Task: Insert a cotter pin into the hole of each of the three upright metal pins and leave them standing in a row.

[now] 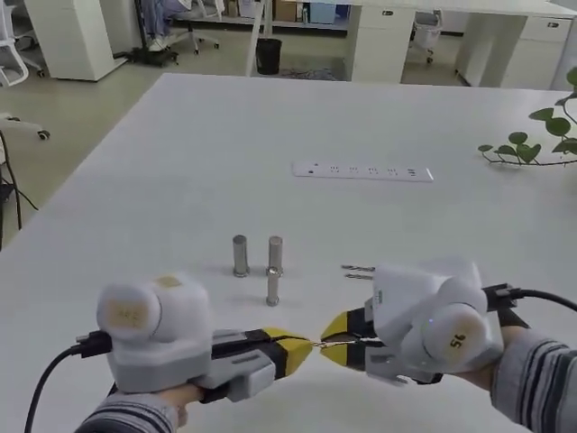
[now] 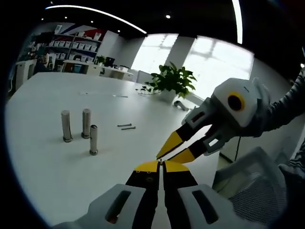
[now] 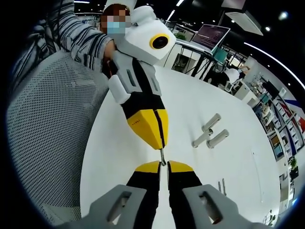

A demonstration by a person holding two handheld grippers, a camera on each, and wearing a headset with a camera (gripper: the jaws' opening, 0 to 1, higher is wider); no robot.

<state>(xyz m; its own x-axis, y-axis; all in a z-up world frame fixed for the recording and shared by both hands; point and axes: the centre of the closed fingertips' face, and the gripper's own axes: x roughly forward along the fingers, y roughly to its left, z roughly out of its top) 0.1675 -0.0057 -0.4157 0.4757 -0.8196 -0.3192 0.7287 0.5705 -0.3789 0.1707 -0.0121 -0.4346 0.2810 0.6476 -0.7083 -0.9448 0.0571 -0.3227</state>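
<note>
Three grey metal pins stand upright on the white table: two side by side (image 1: pixel 240 255) (image 1: pixel 275 254) and a third (image 1: pixel 272 287) just in front. In the left gripper view the metal pins (image 2: pixel 86 123) are to the left, in the right gripper view the pins (image 3: pixel 212 122) are to the right. My left gripper (image 1: pixel 302 347) and right gripper (image 1: pixel 326 347) meet tip to tip near the table's front edge. A thin cotter pin (image 3: pixel 163 156) bridges the two tips, with both pairs of jaws shut on it. Two more cotter pins (image 1: pixel 358 271) lie right of the metal pins.
A white power strip (image 1: pixel 362 171) lies at mid-table behind the pins. A potted plant (image 1: pixel 541 144) trails in at the right edge. A mesh chair back (image 3: pixel 47 119) sits close to the table's near edge. Office desks and chairs stand beyond the table.
</note>
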